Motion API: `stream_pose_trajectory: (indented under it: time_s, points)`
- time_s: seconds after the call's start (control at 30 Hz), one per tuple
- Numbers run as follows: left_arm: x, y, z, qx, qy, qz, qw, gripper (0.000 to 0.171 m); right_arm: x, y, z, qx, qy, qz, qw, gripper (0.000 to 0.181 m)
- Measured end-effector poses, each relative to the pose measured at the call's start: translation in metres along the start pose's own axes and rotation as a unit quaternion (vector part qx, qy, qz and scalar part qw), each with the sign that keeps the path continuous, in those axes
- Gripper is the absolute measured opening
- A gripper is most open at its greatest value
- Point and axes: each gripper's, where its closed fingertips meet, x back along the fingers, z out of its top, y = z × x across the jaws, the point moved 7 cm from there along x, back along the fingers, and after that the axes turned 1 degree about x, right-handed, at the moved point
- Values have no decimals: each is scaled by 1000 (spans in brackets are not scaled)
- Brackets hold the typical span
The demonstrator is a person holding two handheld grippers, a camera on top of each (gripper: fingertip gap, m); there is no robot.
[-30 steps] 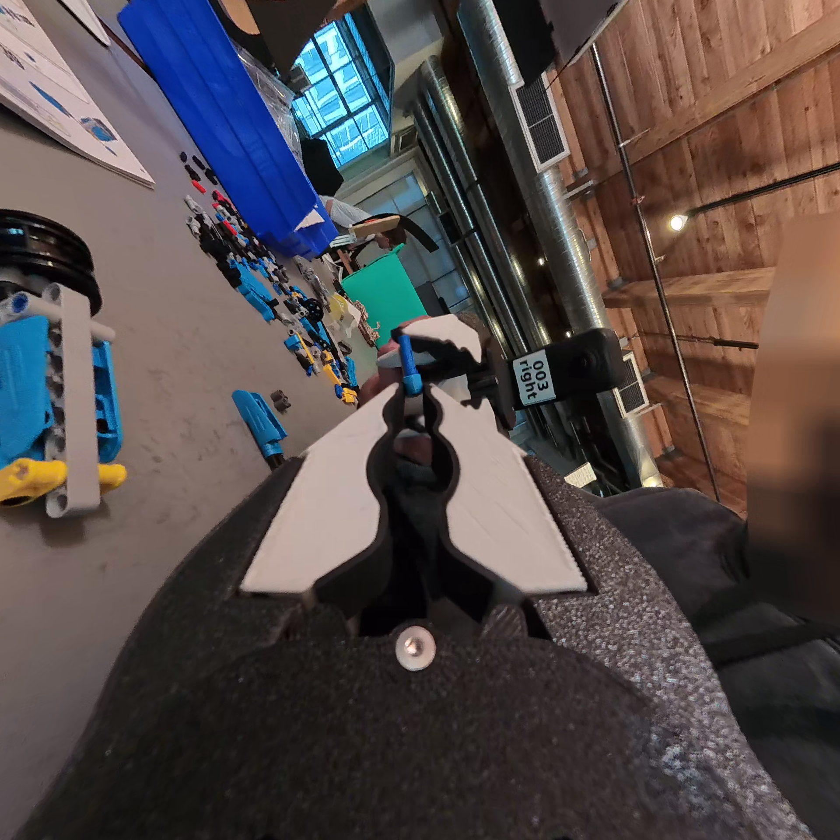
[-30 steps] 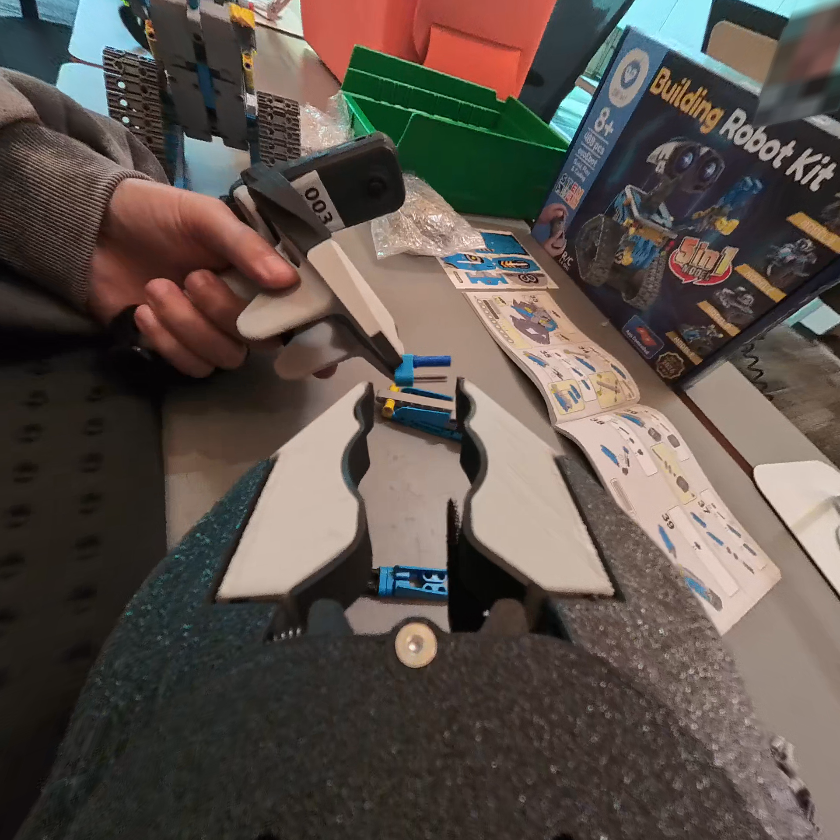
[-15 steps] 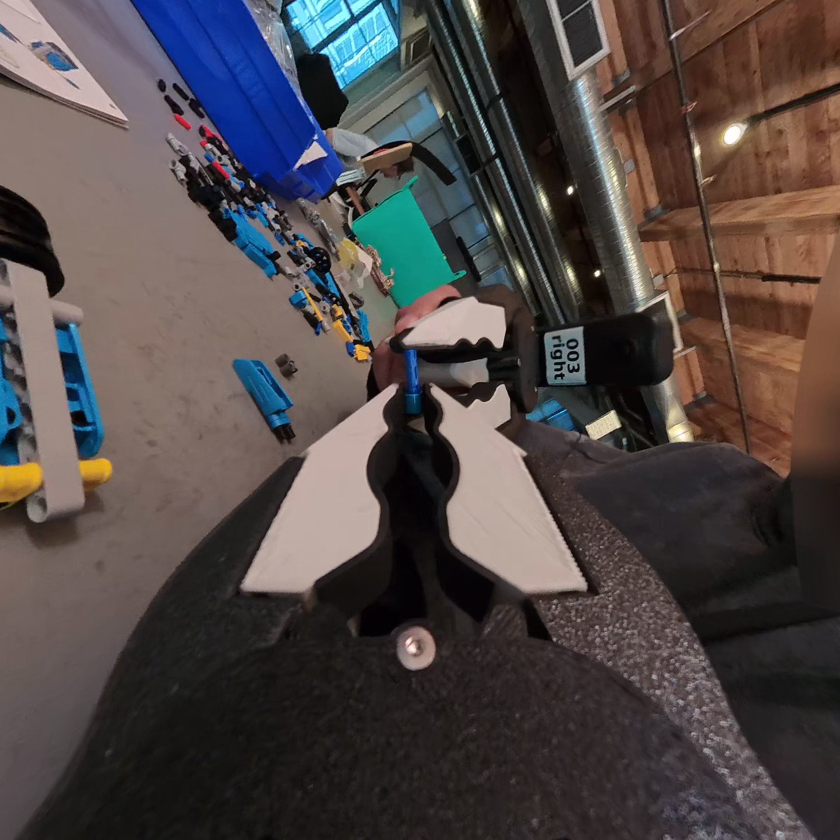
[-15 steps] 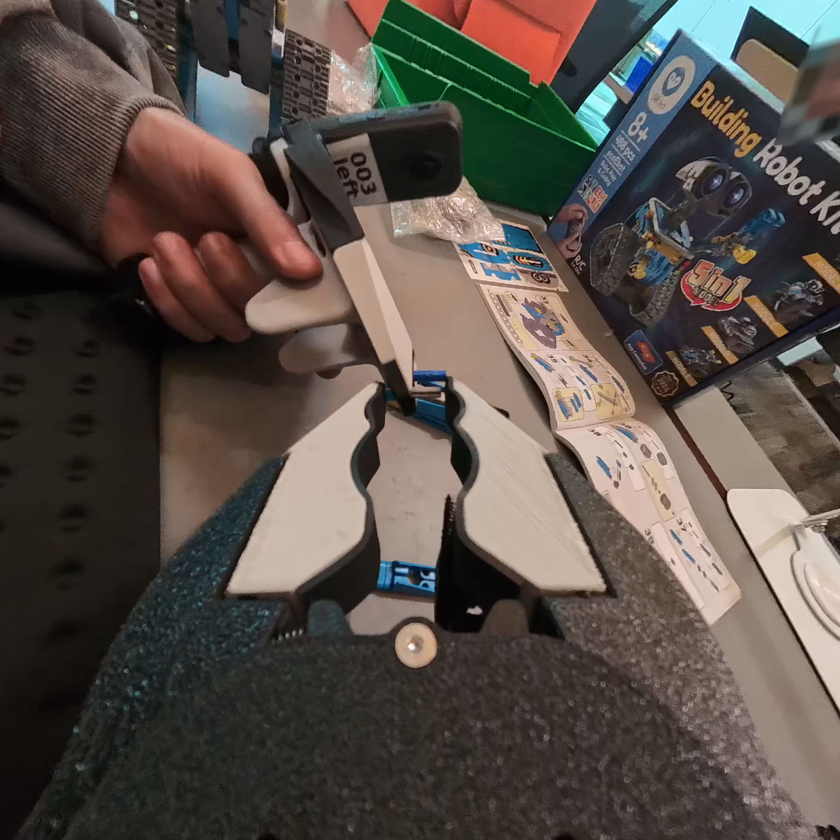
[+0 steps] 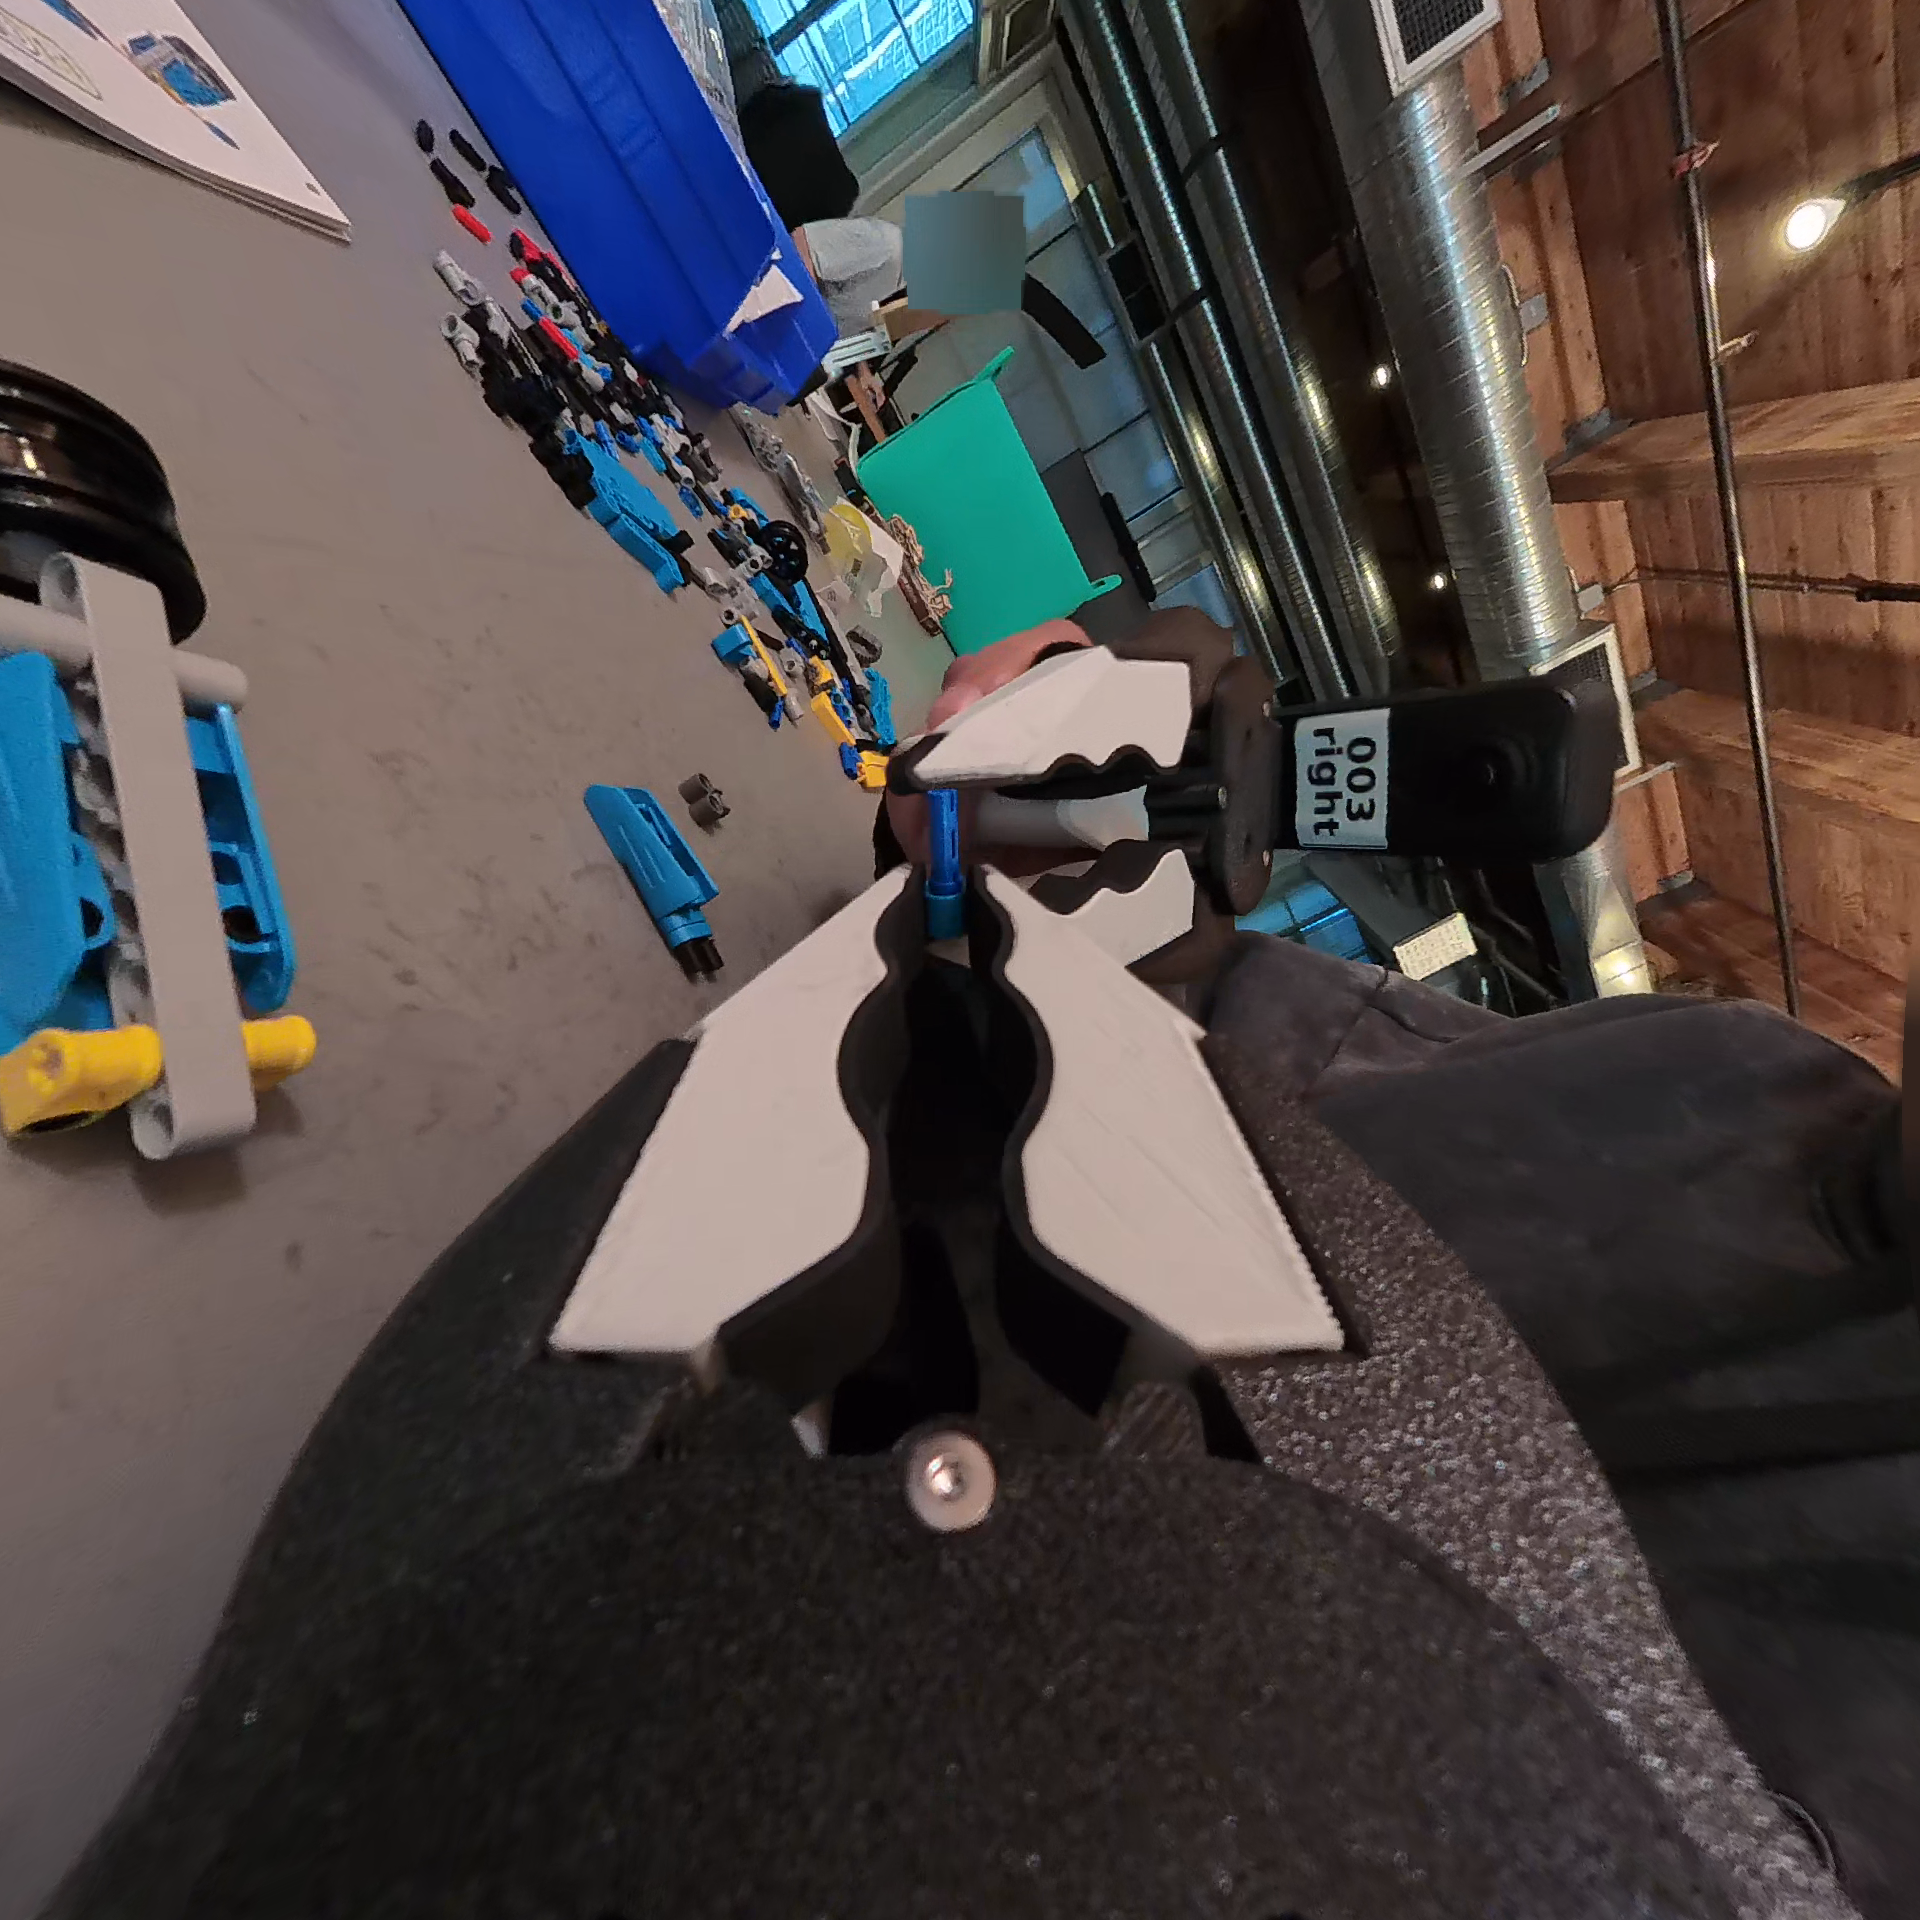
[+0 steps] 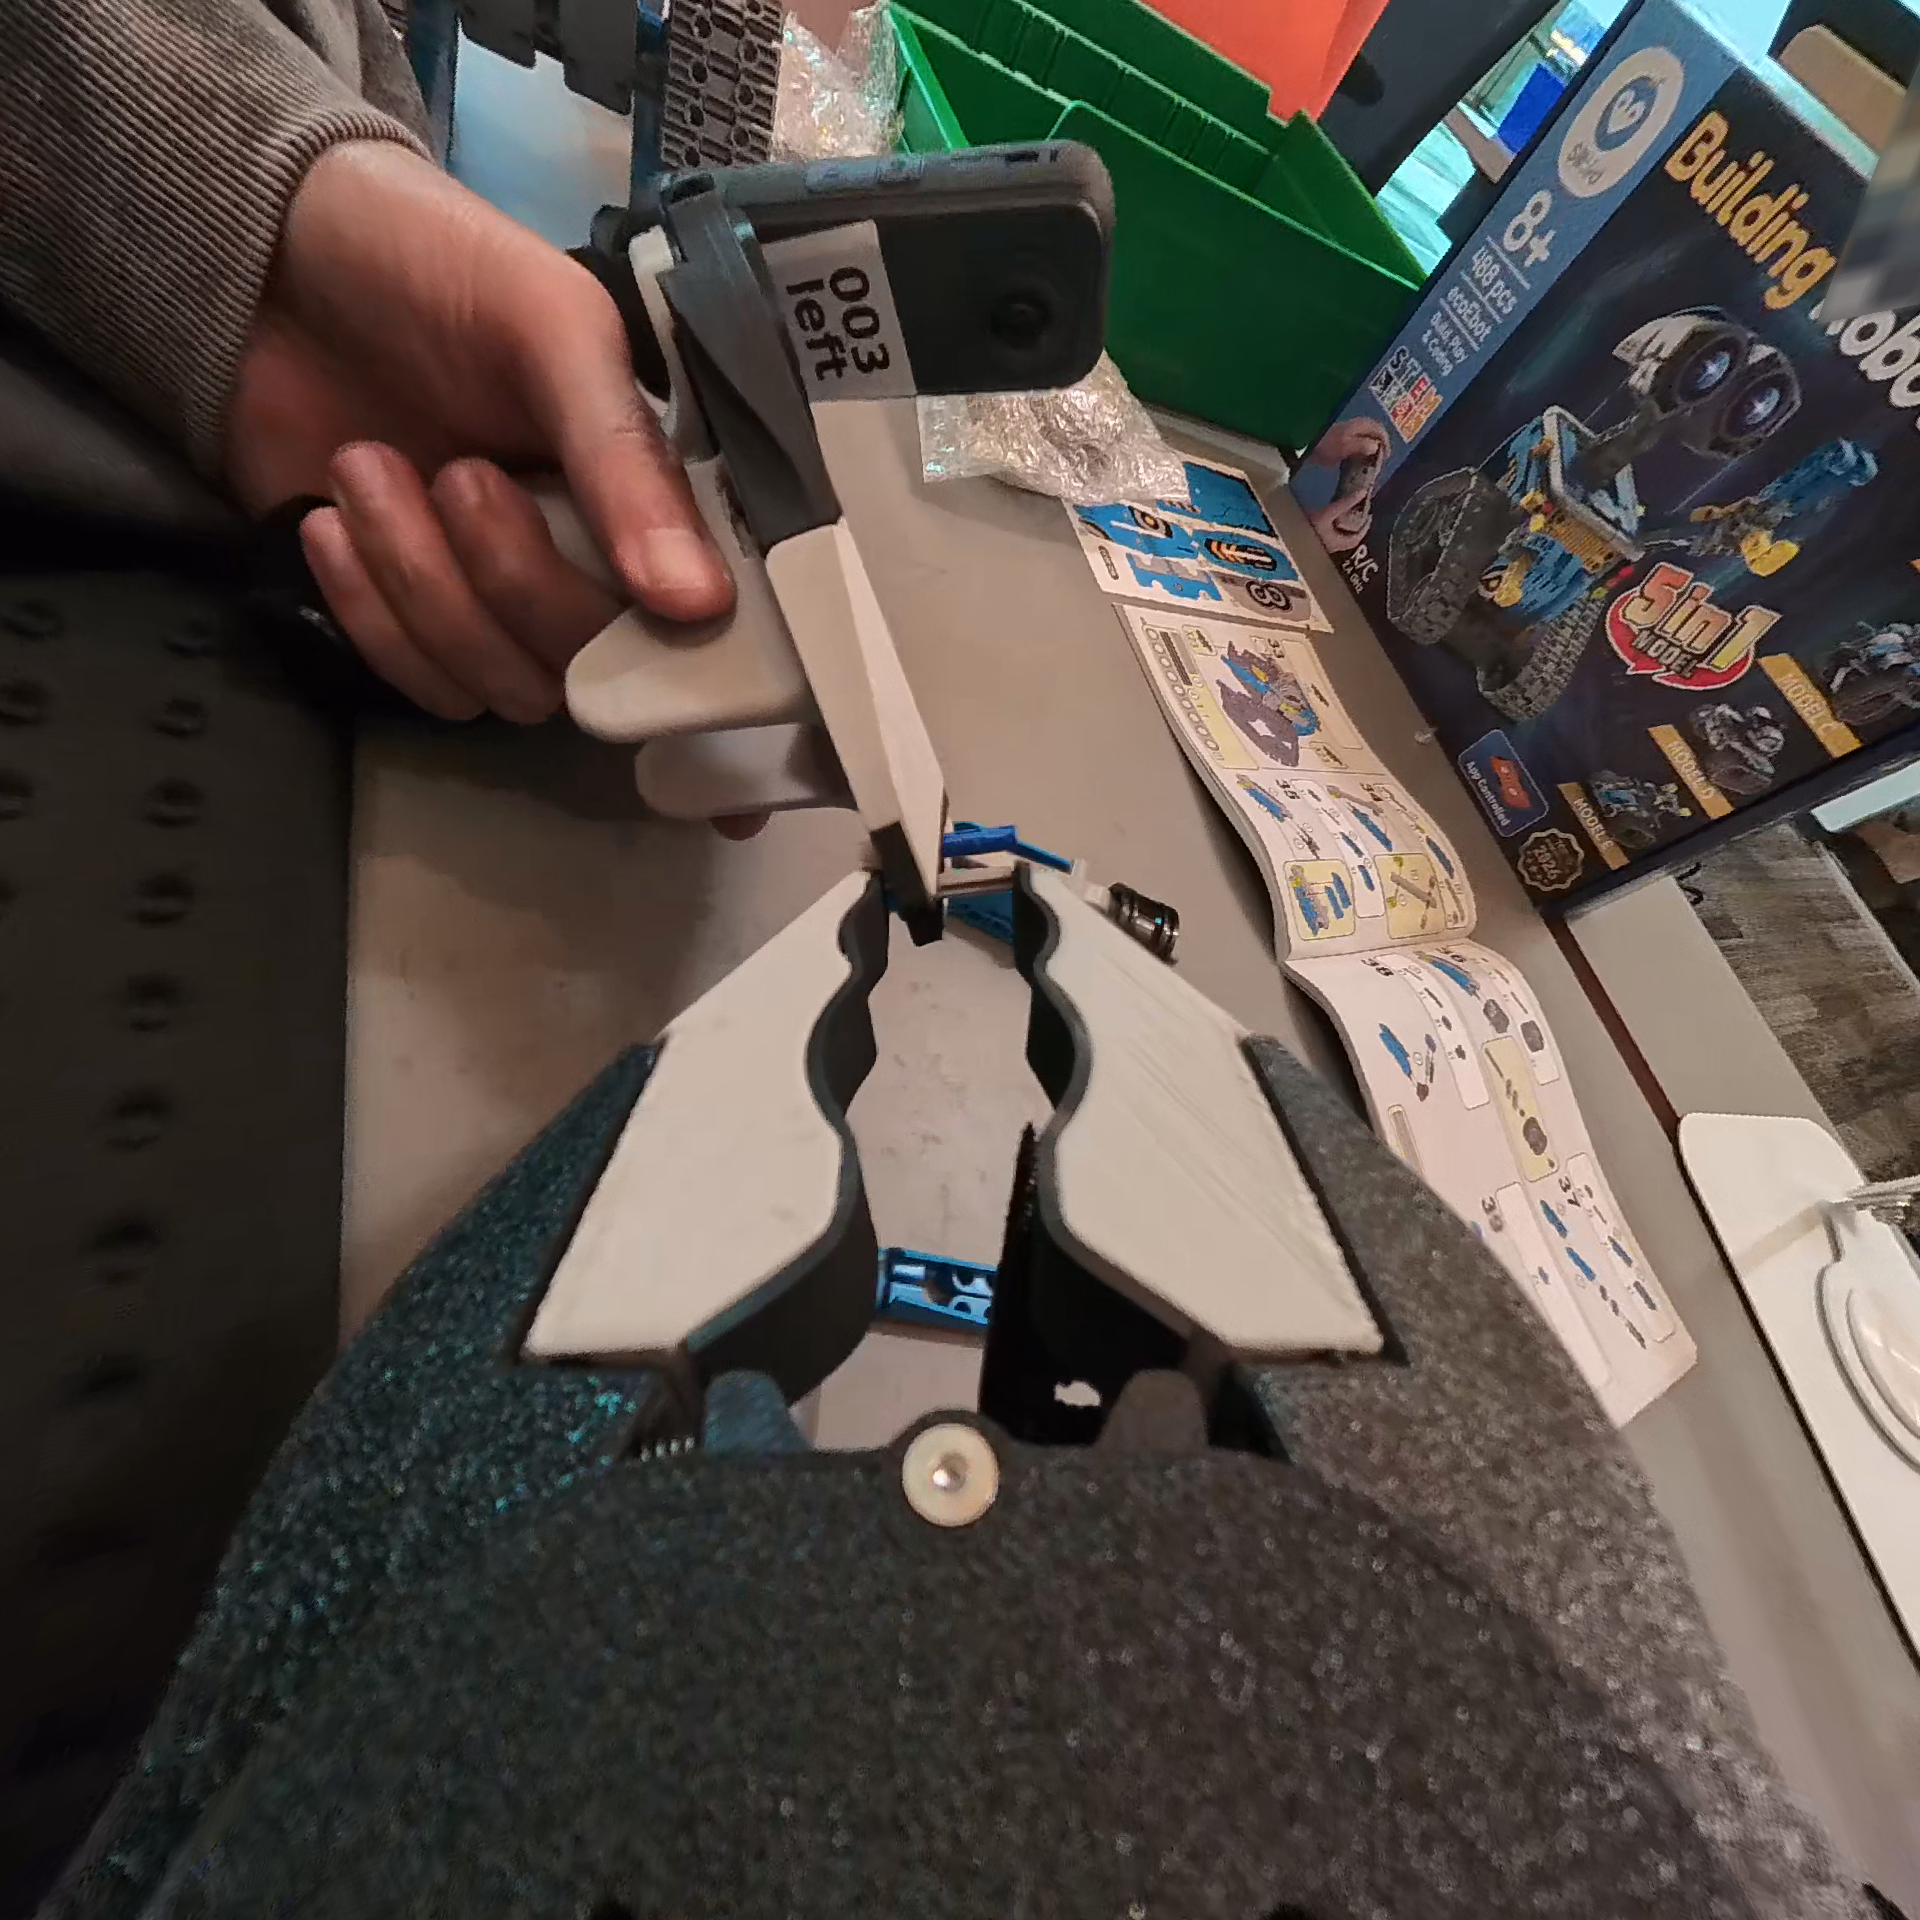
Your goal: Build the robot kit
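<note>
1. Left gripper (image 5: 945, 902): jaws pinched tight on a small blue pin (image 5: 943, 862), gripped by its base, shaft sticking out past the tips. Pin was up off the grey table (image 5: 416, 727).
2. Right gripper (image 6: 945, 881): jaws partway apart, holding nothing. Its tips sat either side of the pin and the left tips; contact w/ pin: can't tell.
3. Hand (image 6: 447, 416) wrapped the left gripper's handle, just behind the pin.
4. Under the pin, on the table: a short blue beam (image 6: 935, 1294) and a small black connector (image 6: 1143, 920) just beside.
5. Containers:
 - blue bin (image 5: 623, 187), well beyond the pin; inside not visible.
 - green bin (image 6: 1143, 177), far side of the pin, w/ divider walls; contents not visible.
 - teal tub (image 5: 977, 520) past the pin; inside hidden.
 - printed kit box (image 6: 1662, 468), upright, off to the side of the pin.
6. Loose small parts (image 5: 623, 457) lay scattered between pin and blue bin, none in it.
7. Open booklet (image 6: 1351, 831) lay flat between pin and kit box; crumpled clear bag (image 6: 1039, 426) near the green bin.
8. Part-built blue/grey/yellow assy w/ black wheel (image 5: 135, 862) well apart from the pin; blue panel piece (image 5: 649, 852) nearer.
</note>
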Motion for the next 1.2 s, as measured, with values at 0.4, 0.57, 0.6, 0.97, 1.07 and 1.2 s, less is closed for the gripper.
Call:
stream_pose_trajectory:
  time_s: [0.4,0.57,0.6,0.97,1.07,1.2]
  points:
    - [-1,-1,-2,-2,-8,11,1000,7,-1,-4,-1,41,-16,-16,999,23]
    - [-2,1,-1,-5,-4,4,1000,7,1,-3,1,33,-6,-6,999,23]
    - [-2,1,-1,-7,-2,6,1000,8,1,-2,1,31,-7,-5,999,22]
    - [8,5,7,-187,-2,133,973,6,12,4,-11,-29,4,5,1000,27]
    - [9,9,4,-327,-40,207,921,7,28,20,-56,-116,-65,9,991,41]
    - [-7,7,-12,-381,-109,221,891,7,45,21,-105,-222,-132,82,962,44]
